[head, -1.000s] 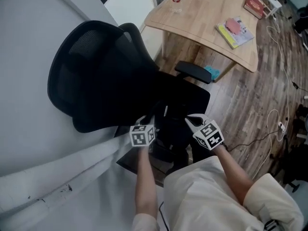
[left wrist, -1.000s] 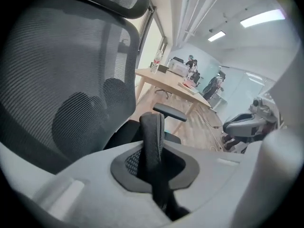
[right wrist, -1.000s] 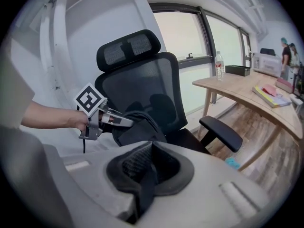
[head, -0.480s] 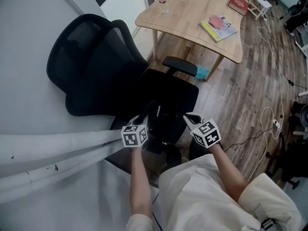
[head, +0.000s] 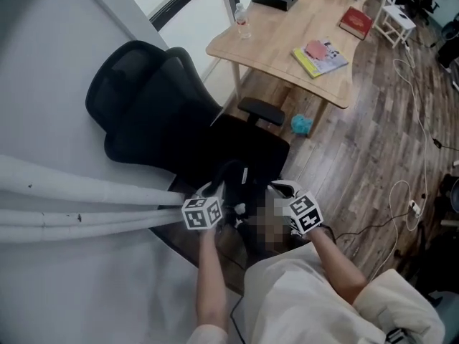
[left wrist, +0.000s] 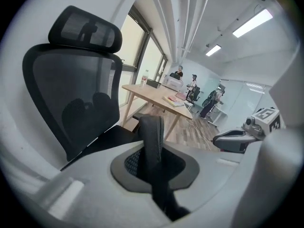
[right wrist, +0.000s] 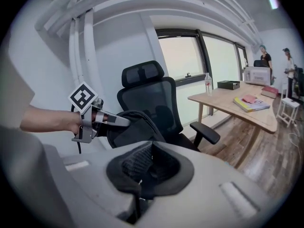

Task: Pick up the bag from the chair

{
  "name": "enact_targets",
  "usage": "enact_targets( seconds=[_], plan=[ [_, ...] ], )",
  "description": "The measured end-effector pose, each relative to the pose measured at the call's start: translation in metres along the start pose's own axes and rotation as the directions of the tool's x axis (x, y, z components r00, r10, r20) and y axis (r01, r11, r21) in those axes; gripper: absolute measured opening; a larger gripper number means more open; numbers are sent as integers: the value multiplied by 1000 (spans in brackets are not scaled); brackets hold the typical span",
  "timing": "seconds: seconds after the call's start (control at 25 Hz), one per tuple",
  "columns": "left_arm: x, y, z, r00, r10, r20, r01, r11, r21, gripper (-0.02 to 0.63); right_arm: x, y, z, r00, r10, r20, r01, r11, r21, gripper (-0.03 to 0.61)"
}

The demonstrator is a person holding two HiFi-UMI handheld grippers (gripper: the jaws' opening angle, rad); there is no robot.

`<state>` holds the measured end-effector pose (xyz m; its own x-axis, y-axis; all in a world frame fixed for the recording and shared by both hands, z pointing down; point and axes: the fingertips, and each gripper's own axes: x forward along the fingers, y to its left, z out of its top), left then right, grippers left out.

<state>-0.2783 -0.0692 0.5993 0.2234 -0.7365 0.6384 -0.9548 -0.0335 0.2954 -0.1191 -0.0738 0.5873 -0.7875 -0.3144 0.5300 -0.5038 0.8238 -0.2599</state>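
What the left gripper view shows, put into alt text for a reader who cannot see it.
The left gripper is clamped on a black bag strap, which rises upright between its jaws. Behind it stands a black mesh office chair at left and a wooden table farther back. The right gripper reaches in from the right edge.

Daylight admitted through large glazed window [right wrist: 185, 56]; panes washed out to near white in both gripper views. Extra light given by long ceiling strip lamps [left wrist: 251, 23]. Room evenly bright, shadows soft, faint one cast under light wooden table [head: 287, 41]. Black mesh office chair [head: 154, 120] and black fabric bag [head: 242, 192] underexposed in head view, detail merged. Strong fisheye bending and dark round vignette seen at edges of gripper views. Pale grey bodies of left gripper [left wrist: 152, 163] and right gripper [right wrist: 142, 172] rendered soft, out of focus.
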Motion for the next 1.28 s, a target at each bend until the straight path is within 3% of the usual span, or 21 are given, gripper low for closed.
enact_targets(
  seconds=[0.2, 0.6, 1.28],
  plan=[
    [-5, -44, -4, 999, 11, 38, -11, 1000, -9, 23, -43, -15, -17, 999, 20, 31, -20, 1000, 1, 0],
    [-18, -105, -10, 999, 39, 33, -41, 998, 55, 21, -95, -32, -26, 994, 66, 93, -66, 998, 3, 0],
    [-53, -107, -21, 996, 88, 32, -90, 993, 76, 21, -111, -2, -34, 989, 138, 62, -132, 987, -88, 0]
  ],
)
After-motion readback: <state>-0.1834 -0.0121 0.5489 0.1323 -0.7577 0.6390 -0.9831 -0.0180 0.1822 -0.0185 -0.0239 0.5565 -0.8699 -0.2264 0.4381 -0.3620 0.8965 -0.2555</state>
